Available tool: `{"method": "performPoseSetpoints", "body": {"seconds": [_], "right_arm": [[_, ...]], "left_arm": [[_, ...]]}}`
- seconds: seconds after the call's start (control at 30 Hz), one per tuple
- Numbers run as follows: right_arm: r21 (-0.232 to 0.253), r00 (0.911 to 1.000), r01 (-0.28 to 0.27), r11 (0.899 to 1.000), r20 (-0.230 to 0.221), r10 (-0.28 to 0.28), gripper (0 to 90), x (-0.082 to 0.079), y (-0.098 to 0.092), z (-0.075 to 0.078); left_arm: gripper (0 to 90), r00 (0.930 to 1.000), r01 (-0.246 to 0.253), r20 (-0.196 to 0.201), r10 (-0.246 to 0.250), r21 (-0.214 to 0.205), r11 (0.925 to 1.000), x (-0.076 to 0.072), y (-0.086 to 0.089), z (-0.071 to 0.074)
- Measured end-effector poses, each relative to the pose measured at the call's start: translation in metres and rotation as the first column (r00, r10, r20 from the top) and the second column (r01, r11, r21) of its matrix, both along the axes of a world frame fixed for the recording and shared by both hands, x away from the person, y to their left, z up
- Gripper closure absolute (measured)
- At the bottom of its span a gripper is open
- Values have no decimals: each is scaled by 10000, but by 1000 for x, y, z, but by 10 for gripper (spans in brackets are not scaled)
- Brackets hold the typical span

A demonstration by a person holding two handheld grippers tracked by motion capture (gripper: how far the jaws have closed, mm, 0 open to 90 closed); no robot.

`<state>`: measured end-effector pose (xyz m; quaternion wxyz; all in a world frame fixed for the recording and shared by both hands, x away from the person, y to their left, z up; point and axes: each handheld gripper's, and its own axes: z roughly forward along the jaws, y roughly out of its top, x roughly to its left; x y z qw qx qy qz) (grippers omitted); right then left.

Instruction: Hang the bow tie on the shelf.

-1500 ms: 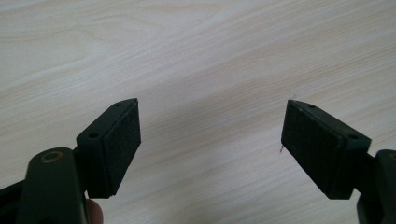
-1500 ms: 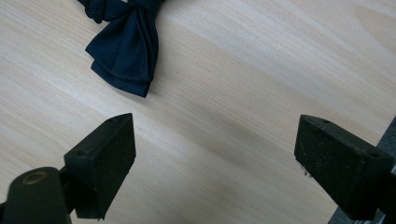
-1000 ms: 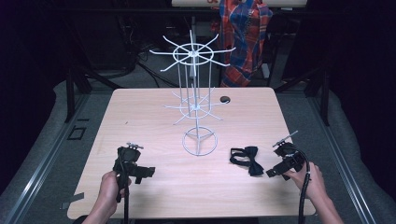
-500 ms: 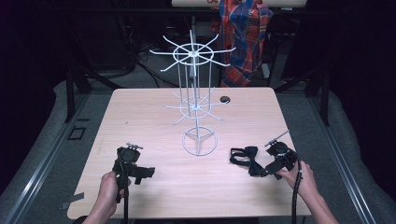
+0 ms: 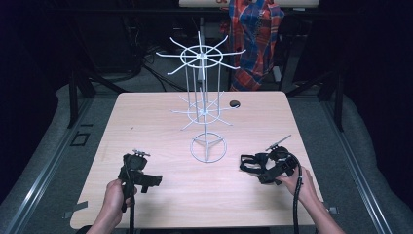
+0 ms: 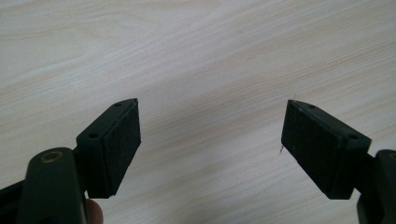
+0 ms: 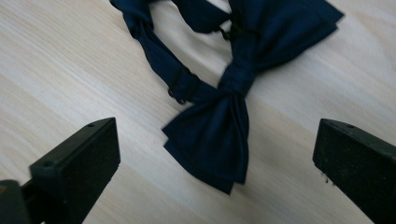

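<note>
A dark navy bow tie [image 7: 233,84] with its strap lies flat on the wooden table [image 5: 156,117] at the front right, also seen in the high view as the bow tie [image 5: 249,163]. My right gripper [image 7: 215,154] hovers just over it, open. Its jaws have just been opening and stand wide on either side of one wing of the tie without touching it. In the high view the right gripper [image 5: 263,171] points left at the tie. My left gripper [image 6: 210,135] is open over bare wood, and the high view has the left gripper [image 5: 145,180] at the front left.
A white wire spinner rack [image 5: 202,58] stands mid-table on a ring base [image 5: 208,148], with arms at two levels. A small dark hole [image 5: 234,104] is in the tabletop behind it. A plaid cloth [image 5: 253,34] hangs beyond the far edge.
My right gripper has moved left and slightly down, up to the bow tie. The left gripper has stayed where it was.
</note>
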<state>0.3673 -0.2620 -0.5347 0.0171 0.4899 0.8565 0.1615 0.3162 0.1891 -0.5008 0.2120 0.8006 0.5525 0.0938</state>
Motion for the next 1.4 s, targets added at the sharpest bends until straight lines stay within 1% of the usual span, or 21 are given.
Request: {"method": "performPoseSetpoints", "body": {"seconds": [0.03,0.1,0.13,0.2,0.23,0.27,0.33,0.4,0.47,0.53,0.6,0.63,0.77,0.87,1.03,1.1,1.13,1.23,1.27,1.3,1.4], "right_arm": [[108,9999,121,9999,-17,-121,22,0,3,0],[-142,9999,-59,9999,154,61,53,2,7,1],[-2,9998,68,10000,191,-67,64,1,9,0],[-241,9992,51,9997,394,-42,108,4,11,-1],[-160,9971,378,9992,669,-367,147,3,14,-4],[-160,9971,378,9992,669,-367,147,3,14,-4],[-682,9983,218,9974,553,-180,168,6,13,-2],[-643,9971,425,9970,656,-383,207,6,14,-4],[-509,9981,452,9977,449,-429,283,8,15,-4],[-506,9985,449,9977,346,-431,302,8,15,-4],[-333,9968,613,9976,538,-595,348,7,17,-6],[-471,9982,474,9978,393,-456,370,8,17,-5],[-694,9981,456,9965,450,-425,455,10,22,-6],[-1199,9985,333,9922,477,-278,474,10,27,-7],[-1429,9982,371,9890,520,-299,544,10,27,-9],[-1335,9963,574,9894,714,-481,573,9,28,-12],[-1687,9980,341,9851,590,-245,579,10,27,-10],[-1621,9979,328,9862,597,-234,601,10,27,-10],[-1494,9962,501,9875,778,-388,637,9,28,-12],[-1657,9978,306,9857,635,-203,666,9,28,-10],[-1594,9977,244,9869,668,-138,707,9,27,-10]], "left_arm": [[199,10000,0,1,0,-12,10000,0,0,0],[199,10000,34,13,-34,50,10000,0,-1,0],[200,10000,47,6,-47,59,10000,0,-1,0],[199,10000,52,11,-52,66,10000,0,-1,0],[199,10000,31,22,-31,70,10000,0,-1,0],[199,10000,-9,23,8,26,10000,0,-1,0],[199,10000,-6,25,6,39,10000,0,0,0],[199,10000,-13,15,13,56,10000,1,0,0],[199,10000,-6,26,6,59,10000,0,0,-1],[199,10000,-7,27,7,76,10000,0,-1,-1],[199,10000,-11,17,10,93,10000,1,-1,-1],[199,10000,-26,18,26,85,10000,1,-1,-1],[199,10000,-11,16,10,121,9999,1,-1,-1],[199,10000,-30,4,30,80,10000,1,0,-1],[199,10000,-47,-9,47,77,10000,0,0,-1],[200,10000,-36,4,36,92,10000,0,0,-1],[199,10000,-36,4,36,92,10000,0,0,-1],[200,10000,-51,6,51,91,9999,0,0,-1],[199,10000,-49,9,49,100,9999,0,0,-1],[200,10000,-62,9,62,94,9999,0,0,-1],[200,10000,-52,19,51,110,9999,0,0,0]]}}
